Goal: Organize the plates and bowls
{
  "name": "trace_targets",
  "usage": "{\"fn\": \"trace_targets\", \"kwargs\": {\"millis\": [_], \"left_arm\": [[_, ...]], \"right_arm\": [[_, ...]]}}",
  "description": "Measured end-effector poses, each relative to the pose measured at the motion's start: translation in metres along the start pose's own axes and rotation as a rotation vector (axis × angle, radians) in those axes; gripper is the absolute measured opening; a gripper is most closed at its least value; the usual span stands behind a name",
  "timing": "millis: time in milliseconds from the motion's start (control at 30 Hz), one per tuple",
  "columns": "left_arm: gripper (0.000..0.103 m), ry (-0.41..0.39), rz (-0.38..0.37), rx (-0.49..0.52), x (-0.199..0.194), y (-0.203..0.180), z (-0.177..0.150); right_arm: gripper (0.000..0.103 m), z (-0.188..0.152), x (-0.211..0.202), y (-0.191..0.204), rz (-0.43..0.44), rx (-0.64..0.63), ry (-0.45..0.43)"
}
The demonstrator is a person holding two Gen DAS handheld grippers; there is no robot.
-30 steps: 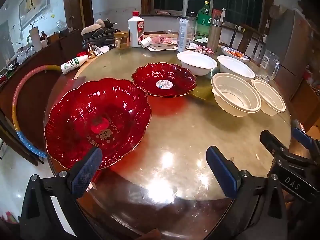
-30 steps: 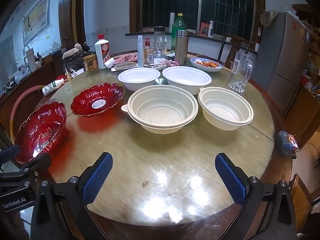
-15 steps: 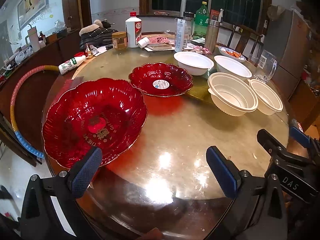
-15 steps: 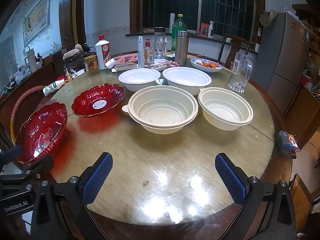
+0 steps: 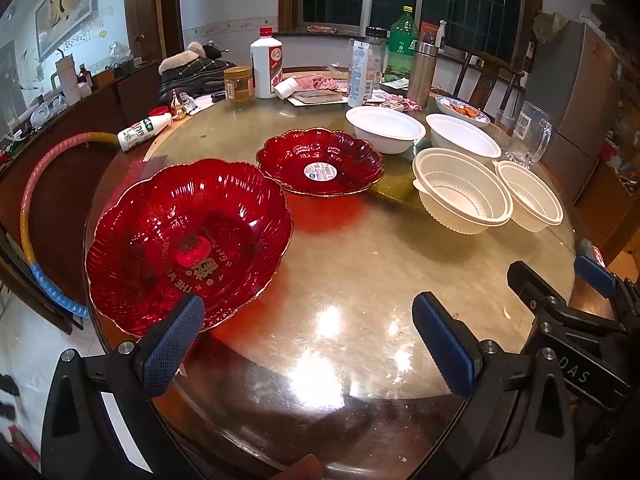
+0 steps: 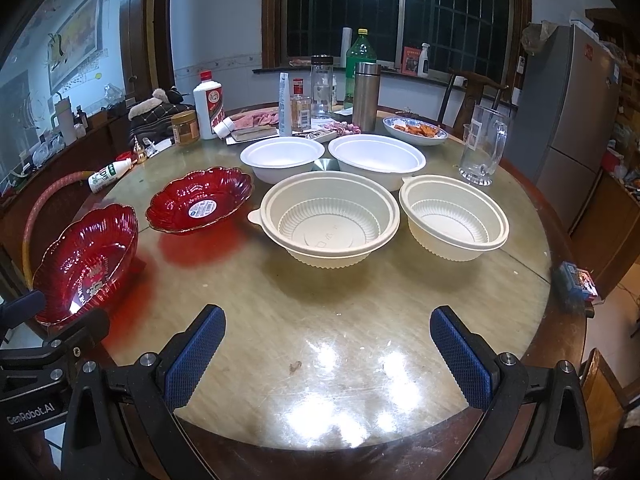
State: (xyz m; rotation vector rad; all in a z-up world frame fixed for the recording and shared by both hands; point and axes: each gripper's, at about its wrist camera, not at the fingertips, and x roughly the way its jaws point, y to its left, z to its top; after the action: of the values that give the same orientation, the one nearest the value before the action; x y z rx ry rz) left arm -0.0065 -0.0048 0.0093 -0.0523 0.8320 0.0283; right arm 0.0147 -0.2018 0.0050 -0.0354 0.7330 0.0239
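Note:
Two red scalloped plates lie on the round table: a large one (image 5: 188, 244) near the left edge and a smaller one (image 5: 320, 166) with a white sticker behind it. Two cream ribbed bowls (image 6: 330, 220) (image 6: 454, 218) stand mid-table, with two white bowls (image 6: 282, 158) (image 6: 376, 160) behind them. My left gripper (image 5: 310, 340) is open at the near edge, its left pad (image 5: 172, 336) just in front of the large red plate's rim. My right gripper (image 6: 326, 354) is open over bare tabletop, well short of the cream bowls.
Bottles, a steel flask (image 6: 366, 96), a jar, a plate of food (image 6: 414, 130) and a glass mug (image 6: 484, 146) crowd the table's far side. A small white bottle (image 5: 140, 130) lies at the left edge. A small box (image 6: 578, 280) sits at the right rim. A fridge (image 6: 572, 120) stands at right.
The left wrist view has shifted slightly, so the large red plate sits a little lower and further left in it. The right gripper has barely moved. Both stay open.

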Motion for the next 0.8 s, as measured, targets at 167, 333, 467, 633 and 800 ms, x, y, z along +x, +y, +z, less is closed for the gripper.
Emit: {"fn": "trace_targets", "kwargs": {"millis": [167,333,467,633,800], "left_arm": [[0.103,0.002,0.000,0.005,0.0003,-0.0023,0.0003],[0.103,0.001,0.001,0.006,-0.0003,-0.0034,-0.0003],[0.103,0.000,0.001,0.005,-0.0005,-0.0040,-0.0007],[0.103,0.000,0.000,0.005,-0.0006,-0.0045,-0.0014],[0.103,0.003,-0.001,0.005,-0.0004,-0.0055,-0.0020]], "right_arm": [[0.103,-0.0005,-0.0004,-0.0014,0.003,0.003,-0.003],[0.103,-0.0010,-0.0013,-0.0024,0.005,0.006,-0.002],[0.103,-0.0016,-0.0012,-0.0031,0.005,0.005,-0.003],[0.103,-0.0014,-0.0018,-0.0012,0.006,0.002,-0.003],[0.103,-0.0012,-0.0012,-0.0002,0.007,0.004,-0.001]]}}
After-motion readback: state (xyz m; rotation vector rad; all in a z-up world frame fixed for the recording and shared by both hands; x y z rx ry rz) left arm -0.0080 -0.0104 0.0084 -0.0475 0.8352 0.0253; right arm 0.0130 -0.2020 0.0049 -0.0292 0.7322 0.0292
